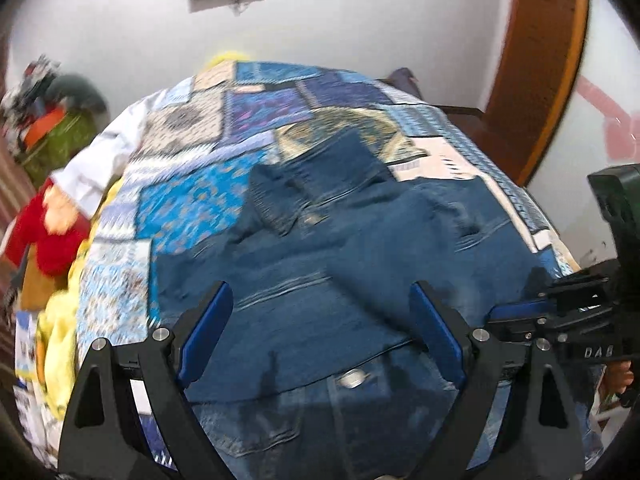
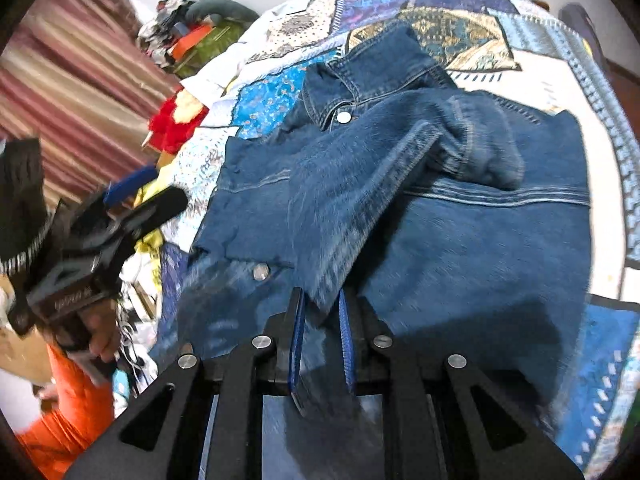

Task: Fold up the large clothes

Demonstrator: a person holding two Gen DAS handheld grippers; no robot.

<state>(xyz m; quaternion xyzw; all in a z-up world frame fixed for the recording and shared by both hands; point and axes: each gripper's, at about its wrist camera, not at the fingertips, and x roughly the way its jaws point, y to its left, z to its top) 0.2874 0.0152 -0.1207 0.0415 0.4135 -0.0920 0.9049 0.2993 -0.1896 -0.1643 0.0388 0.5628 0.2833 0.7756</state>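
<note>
Patchwork bedspread (image 2: 532,72) in blues, creams and gold covers the whole bed, and its far half past the collar lies bare, as does a strip along the right edge; the white wall (image 1: 360,32) and a wooden bed post (image 1: 548,60) close off the far side. Spread over the near half is the denim jacket (image 2: 460,248), collar away from the viewer, with one sleeve (image 2: 360,200) drawn diagonally across its front toward the near edge. Along the bed's left side a heap crowds the margin: a white garment (image 1: 104,160), a red plush toy (image 1: 44,232), yellow fabric (image 1: 56,336) and a pile of clothes (image 2: 200,36) before a striped curtain (image 2: 68,92). Left gripper (image 1: 320,312) hovers just over the jacket's lower front with its blue-padded fingers (image 1: 206,328) spread wide and holding nothing. Right gripper (image 2: 322,320) has its fingers drawn narrowly together, pinching the sleeve's cuff end between the pads. A metal snap button (image 2: 260,271) sits just left of that grip, another (image 2: 343,117) below the collar
</note>
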